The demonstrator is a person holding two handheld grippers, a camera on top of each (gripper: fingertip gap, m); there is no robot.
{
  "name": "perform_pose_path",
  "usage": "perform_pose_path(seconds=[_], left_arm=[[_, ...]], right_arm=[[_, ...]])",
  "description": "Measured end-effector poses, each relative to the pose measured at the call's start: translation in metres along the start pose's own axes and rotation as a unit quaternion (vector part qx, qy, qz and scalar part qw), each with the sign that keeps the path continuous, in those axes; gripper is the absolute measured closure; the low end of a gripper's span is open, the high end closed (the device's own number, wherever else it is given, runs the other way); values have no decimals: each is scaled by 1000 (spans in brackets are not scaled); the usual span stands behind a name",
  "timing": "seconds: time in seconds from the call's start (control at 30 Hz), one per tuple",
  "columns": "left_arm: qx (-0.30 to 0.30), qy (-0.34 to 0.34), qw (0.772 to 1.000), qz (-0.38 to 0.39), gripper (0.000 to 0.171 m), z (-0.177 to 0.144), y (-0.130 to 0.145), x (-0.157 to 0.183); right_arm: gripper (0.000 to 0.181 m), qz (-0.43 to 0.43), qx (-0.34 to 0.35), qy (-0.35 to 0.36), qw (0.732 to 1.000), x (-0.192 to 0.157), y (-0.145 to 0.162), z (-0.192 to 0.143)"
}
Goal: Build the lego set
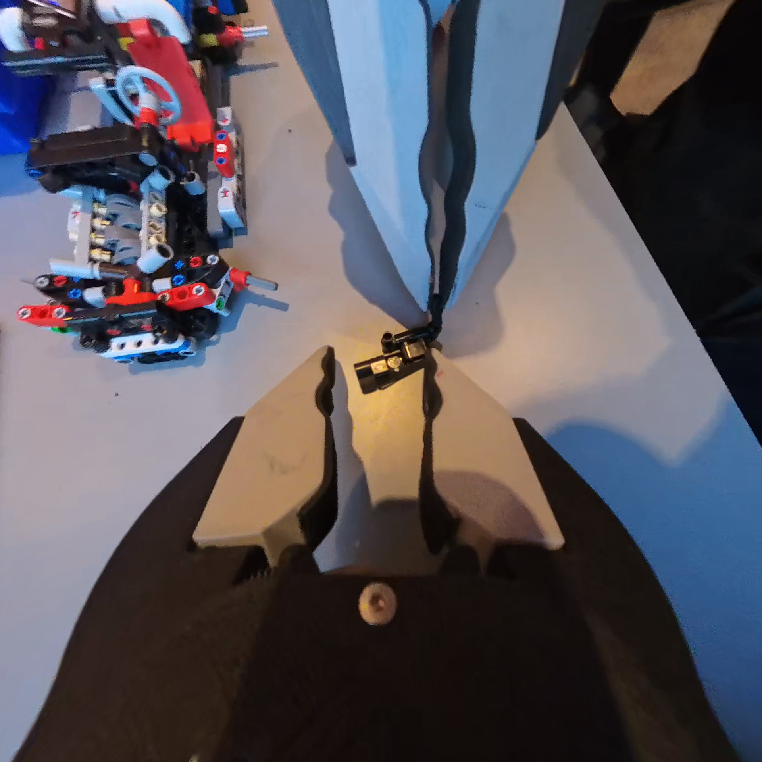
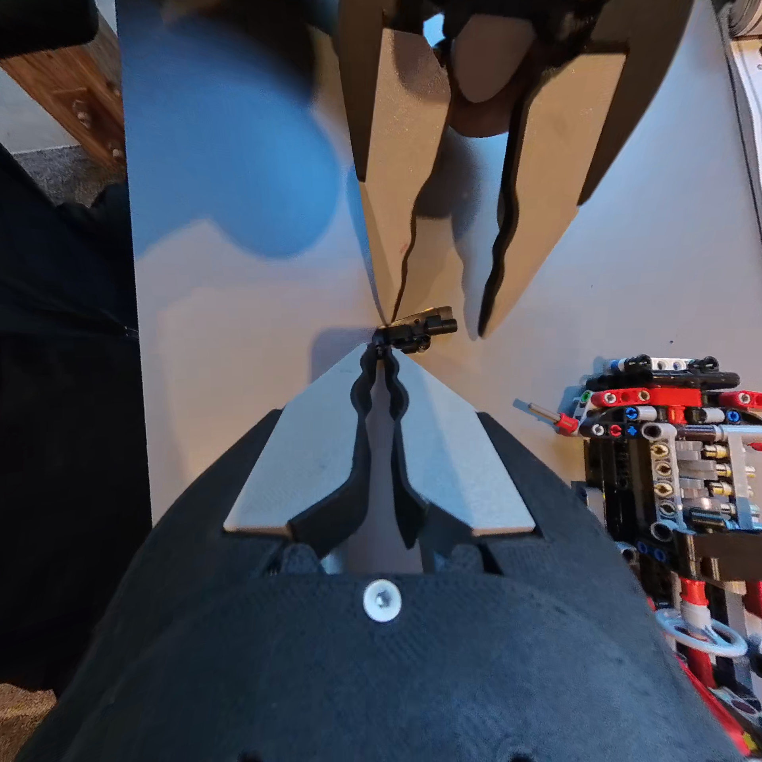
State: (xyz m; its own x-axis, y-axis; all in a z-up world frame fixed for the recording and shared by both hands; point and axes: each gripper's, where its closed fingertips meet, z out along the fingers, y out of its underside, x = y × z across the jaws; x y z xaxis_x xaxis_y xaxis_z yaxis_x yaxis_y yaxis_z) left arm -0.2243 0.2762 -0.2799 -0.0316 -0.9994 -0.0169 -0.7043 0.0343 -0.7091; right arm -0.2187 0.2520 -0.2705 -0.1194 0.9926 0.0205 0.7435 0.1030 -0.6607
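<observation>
A small black lego assembly of pins and connectors hangs just above the table. My right gripper is shut on one end of it; in the left wrist view it comes down from the top. My left gripper is open, its fingers on either side of the black assembly's free end. In the right wrist view the left gripper reaches in from the top. The partly built lego car, black, red and grey with a light steering wheel, stands to one side; it also shows in the right wrist view.
The pale table has its edge close to the grippers, with dark space beyond it. The same edge runs down the right wrist view, with wooden furniture past it. A blue thing lies behind the car. The tips of both grippers are at nearly the same place.
</observation>
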Motion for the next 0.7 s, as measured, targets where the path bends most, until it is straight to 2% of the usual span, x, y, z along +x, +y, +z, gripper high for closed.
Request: perform_pose_path(seconds=[0.1,0.13,0.23,0.7], left_arm=[[-15,44,999,5,128,9,4,4],[-7,50,999,8,137,9,3,4],[5,48,999,21,150,12,1,2],[11,64,998,19,153,13,1,4]], right_arm=[[181,-5,-17,5,1000,1,2,2],[181,-7,-24,7,1000,1,3,2],[180,-10,-43,7,999,1,7,3],[180,-28,-124,20,992,12,15,-7]])
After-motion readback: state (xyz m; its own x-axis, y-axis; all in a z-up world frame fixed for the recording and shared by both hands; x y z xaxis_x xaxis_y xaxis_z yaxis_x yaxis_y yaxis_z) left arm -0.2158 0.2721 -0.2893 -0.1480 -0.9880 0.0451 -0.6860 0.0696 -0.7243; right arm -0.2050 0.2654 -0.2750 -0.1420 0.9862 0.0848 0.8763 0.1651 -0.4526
